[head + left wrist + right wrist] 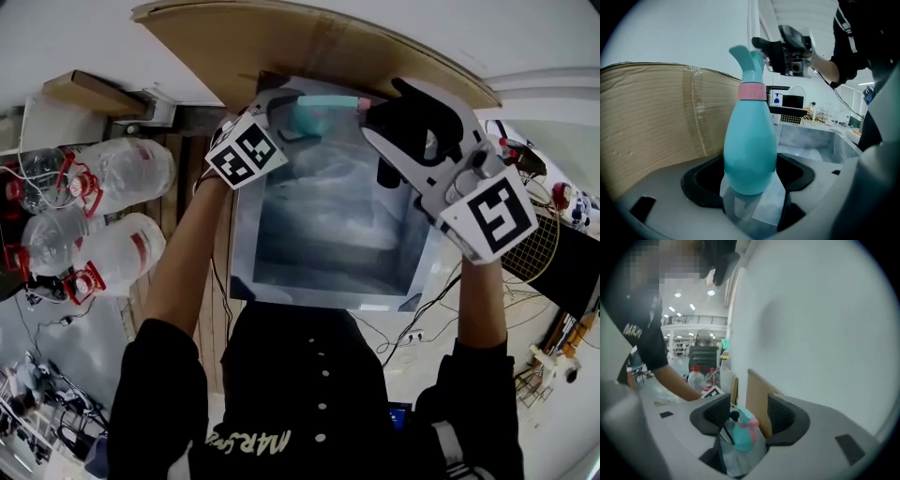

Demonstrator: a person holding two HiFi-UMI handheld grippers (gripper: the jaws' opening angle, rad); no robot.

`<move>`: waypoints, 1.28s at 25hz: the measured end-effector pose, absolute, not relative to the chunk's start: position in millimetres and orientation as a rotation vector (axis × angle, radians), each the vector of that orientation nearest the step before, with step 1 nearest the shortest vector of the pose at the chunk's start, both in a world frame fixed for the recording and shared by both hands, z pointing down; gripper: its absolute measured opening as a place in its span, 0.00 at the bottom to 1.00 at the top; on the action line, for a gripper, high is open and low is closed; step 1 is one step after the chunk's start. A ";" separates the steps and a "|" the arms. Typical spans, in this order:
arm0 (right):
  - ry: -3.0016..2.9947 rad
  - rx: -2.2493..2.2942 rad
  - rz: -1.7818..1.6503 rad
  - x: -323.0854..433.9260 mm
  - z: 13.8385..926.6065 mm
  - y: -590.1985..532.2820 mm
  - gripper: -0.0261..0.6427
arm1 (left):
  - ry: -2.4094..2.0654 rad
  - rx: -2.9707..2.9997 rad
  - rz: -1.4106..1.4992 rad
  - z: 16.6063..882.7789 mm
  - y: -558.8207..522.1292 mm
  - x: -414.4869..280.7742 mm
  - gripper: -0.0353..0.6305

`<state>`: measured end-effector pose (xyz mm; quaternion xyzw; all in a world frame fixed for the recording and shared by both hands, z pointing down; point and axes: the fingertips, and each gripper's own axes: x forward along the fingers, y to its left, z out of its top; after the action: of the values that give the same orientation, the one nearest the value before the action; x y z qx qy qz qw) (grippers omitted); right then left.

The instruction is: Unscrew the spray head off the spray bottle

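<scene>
Spray bottle (750, 140) sits clamped by its rounded lower body in your left hand-held gripper (749, 182), with the pads pressed on both sides so the teal body cannot spin when the top is twisted. That is the reason for gripping it low and leaving the neck free. You hold it in the air over the grey tub (246, 234), with the cardboard sheet (309, 37) beyond it, and it appears to rest on neither. The bottle points along the jaws, away from your hand, which presents the spray head (746, 60) and the pink collar (751, 91) to your other hand. Head and collar are seated on the neck with no gap that I can make out, so I judge the unscrewing unfinished. Your right hand-held gripper (749, 417) has its jaws apart. Its own view frames the head in the gap between the pads, with clear space on each side and nothing pressed. In the left gripper view it hovers just beside the nozzle; whether it brushes it I cannot tell. That open stance near the top reads to me as the slack part of a twist, with a fresh bite needed on the collar, where the thread most likely sits. Keep the left clamp firm, because the smooth body could slip round.
</scene>
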<state>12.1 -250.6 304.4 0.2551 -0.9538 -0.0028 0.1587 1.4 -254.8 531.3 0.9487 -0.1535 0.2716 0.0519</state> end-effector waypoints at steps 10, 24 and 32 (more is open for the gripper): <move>-2.527 0.965 0.280 -19.2 382.9 -225.9 0.46 | -0.488 2.887 0.808 529.7 -254.6 2.5 0.60; -2.469 0.978 0.200 -29.7 389.8 -248.6 0.50 | -0.490 2.860 0.850 533.9 -252.4 -1.0 0.60; -2.418 0.940 0.039 -35.2 388.7 -266.6 0.23 | -0.482 2.871 0.845 532.4 -252.8 1.4 0.60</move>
<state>-35.2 -266.6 388.7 0.3489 -0.8972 0.0145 0.2702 1.4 -252.8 532.4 0.9457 -0.1588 0.2783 0.0549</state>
